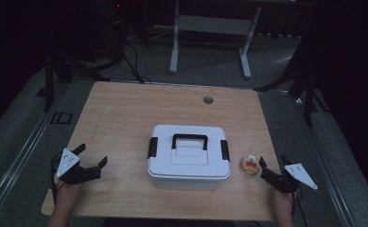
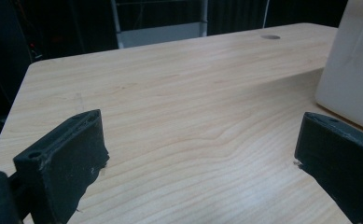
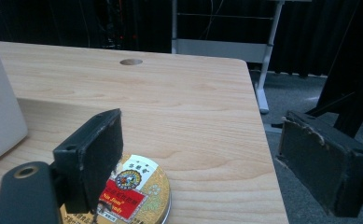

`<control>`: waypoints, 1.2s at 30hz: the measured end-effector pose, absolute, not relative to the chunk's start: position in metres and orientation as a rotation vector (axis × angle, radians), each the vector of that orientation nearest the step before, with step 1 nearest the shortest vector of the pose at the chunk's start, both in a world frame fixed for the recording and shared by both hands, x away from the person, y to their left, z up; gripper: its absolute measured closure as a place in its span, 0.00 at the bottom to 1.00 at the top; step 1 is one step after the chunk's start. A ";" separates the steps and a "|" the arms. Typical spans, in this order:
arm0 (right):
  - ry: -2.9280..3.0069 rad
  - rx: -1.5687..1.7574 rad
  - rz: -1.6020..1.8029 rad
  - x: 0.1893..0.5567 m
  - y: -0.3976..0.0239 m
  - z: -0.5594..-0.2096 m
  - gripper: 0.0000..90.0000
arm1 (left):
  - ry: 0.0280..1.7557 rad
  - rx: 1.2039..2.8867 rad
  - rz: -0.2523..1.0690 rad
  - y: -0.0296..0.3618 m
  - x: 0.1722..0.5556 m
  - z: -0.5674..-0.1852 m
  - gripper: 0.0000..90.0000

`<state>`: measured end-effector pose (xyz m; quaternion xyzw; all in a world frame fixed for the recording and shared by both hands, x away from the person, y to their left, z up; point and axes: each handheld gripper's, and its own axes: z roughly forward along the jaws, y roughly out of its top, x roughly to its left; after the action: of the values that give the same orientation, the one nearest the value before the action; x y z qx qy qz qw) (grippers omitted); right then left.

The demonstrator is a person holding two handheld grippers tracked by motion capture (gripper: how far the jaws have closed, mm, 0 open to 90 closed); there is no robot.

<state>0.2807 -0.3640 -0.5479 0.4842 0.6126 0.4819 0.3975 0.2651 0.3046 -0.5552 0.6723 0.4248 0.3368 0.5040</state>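
Both tools gaping, empty: left tool [image 1: 91,154] over bare table [image 1: 125,113]; right tool [image 1: 272,163] just beside round tin [image 1: 249,165], white box [image 1: 188,156] between.

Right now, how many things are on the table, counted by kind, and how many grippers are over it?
Box, white with a black handle: 1
Round tin, gold with a red label: 1
Grippers, both open and empty: 2, the left gripper and the right gripper
Total: 4
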 end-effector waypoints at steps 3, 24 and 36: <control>1.554 1.226 1.225 0.281 -0.364 -0.548 0.15 | 1.054 1.590 0.797 0.310 0.266 -0.553 0.02; 1.571 1.230 1.251 0.281 -0.365 -0.548 0.15 | 0.991 2.000 0.582 0.327 0.278 -0.547 0.02; 1.581 1.231 1.257 0.282 -0.365 -0.549 0.15 | 0.942 2.237 0.433 0.331 0.285 -0.546 0.02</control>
<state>0.2817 -0.3652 -0.5489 0.4819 0.6186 0.4919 0.3784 0.2849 0.3307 -0.5459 0.8559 0.3605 0.1659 0.3317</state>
